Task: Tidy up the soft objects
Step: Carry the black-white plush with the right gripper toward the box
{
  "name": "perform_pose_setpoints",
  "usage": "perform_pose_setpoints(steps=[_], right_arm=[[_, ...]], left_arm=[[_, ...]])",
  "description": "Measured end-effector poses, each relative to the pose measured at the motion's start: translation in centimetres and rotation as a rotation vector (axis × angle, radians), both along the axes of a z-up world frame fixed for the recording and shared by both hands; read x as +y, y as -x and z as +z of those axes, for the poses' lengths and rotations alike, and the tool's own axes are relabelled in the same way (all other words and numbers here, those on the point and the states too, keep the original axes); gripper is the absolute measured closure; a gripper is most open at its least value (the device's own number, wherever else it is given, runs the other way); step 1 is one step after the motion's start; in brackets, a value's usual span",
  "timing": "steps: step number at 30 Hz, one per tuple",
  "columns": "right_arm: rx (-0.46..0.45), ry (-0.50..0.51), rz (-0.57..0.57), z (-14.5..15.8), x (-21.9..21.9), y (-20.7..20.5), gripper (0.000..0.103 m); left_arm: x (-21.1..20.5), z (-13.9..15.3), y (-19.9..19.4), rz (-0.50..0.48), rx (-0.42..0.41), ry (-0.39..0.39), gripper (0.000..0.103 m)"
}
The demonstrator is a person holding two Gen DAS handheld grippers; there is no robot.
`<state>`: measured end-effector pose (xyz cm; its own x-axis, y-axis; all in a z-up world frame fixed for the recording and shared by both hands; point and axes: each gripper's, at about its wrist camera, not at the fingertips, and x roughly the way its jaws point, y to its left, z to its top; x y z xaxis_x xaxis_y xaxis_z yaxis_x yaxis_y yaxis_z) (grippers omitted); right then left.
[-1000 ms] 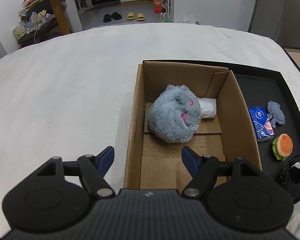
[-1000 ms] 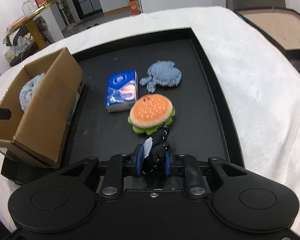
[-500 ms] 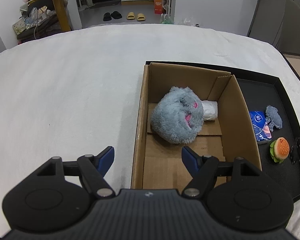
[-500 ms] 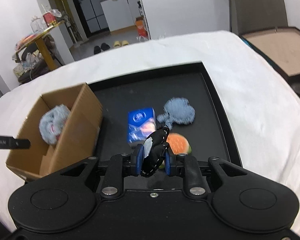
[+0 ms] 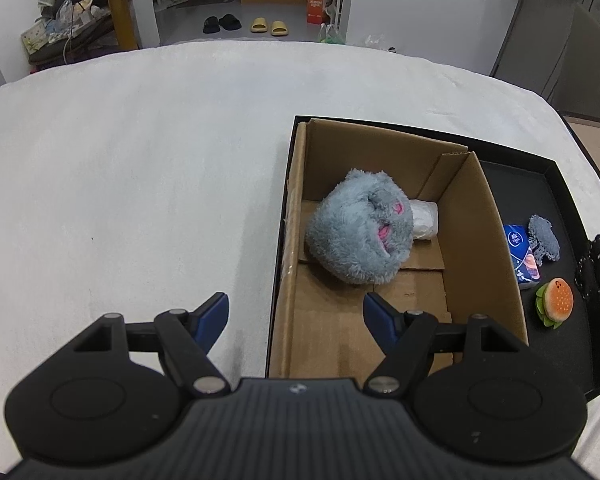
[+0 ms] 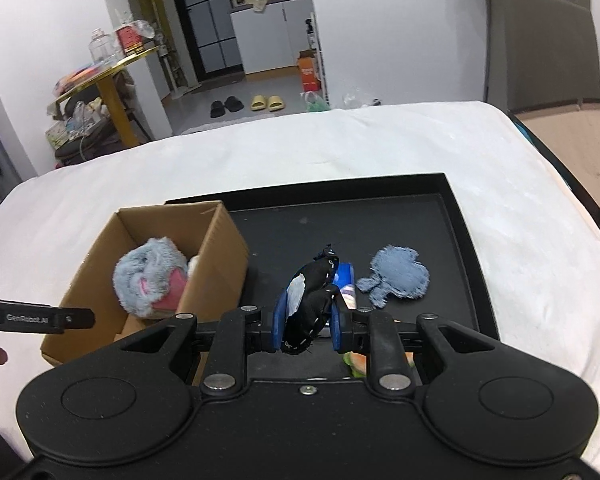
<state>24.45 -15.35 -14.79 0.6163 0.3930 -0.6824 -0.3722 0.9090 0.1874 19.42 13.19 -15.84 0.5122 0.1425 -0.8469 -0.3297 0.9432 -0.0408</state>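
Black-and-white plush [image 6: 310, 300] is pinched between the 2 blue pads of the right gripper [image 6: 306, 326], hanging above the black tray [image 6: 458, 216] and clear of its floor. You can also spot it at the far right edge of the left wrist view, off to the side of the other stuff.

Below and behind it on the tray: a blue tissue pack [image 6: 346, 280] mostly hidden by the plush, a flat blue-grey fuzzy piece [image 6: 398, 276] just beside the pack, and a little burger plush [image 5: 556, 306] near the tray's front part, apart from both.

On the tray's left side sits an open cardboard box [image 5: 496, 248]. Inside it there's a big fluffy grey plush [image 5: 360, 232] with pink bits, touching a white wrapped bundle [image 5: 424, 220] tucked behind it toward the back corner.

Left gripper [image 5: 296, 316] hovers over the box's near left edge with its jaws spread wide, nothing between them. 1 pad is over the white bedcover [image 5: 140, 160], the other over the box floor.
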Motion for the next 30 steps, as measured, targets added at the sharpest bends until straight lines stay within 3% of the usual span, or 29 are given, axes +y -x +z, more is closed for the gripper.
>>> perform_pose_setpoints(steps=[9, 13, 18, 26, 30], right_arm=[[0.000, -0.026, 0.062, 0.7, 3.0, 0.0, 0.081], [-0.020, -0.020, 0.110, 1.5, 4.9, 0.2, 0.081], [-0.039, -0.013, 0.145, 2.2, 6.6, 0.2, 0.081], [-0.039, 0.021, 0.181, 2.1, 8.9, -0.1, 0.081], [-0.042, 0.042, 0.202, 2.0, 9.9, -0.1, 0.080]], left_arm=[[0.8, -0.3, 0.5, 0.000, -0.028, 0.037, 0.031], [1.2, -0.3, 0.8, 0.000, -0.038, 0.060, 0.037], [1.6, -0.4, 0.8, 0.001, -0.041, 0.097, 0.051], [1.9, -0.9, 0.7, 0.004, -0.023, 0.128, 0.087], [2.5, -0.9, 0.8, 0.016, -0.024, 0.146, 0.091]])
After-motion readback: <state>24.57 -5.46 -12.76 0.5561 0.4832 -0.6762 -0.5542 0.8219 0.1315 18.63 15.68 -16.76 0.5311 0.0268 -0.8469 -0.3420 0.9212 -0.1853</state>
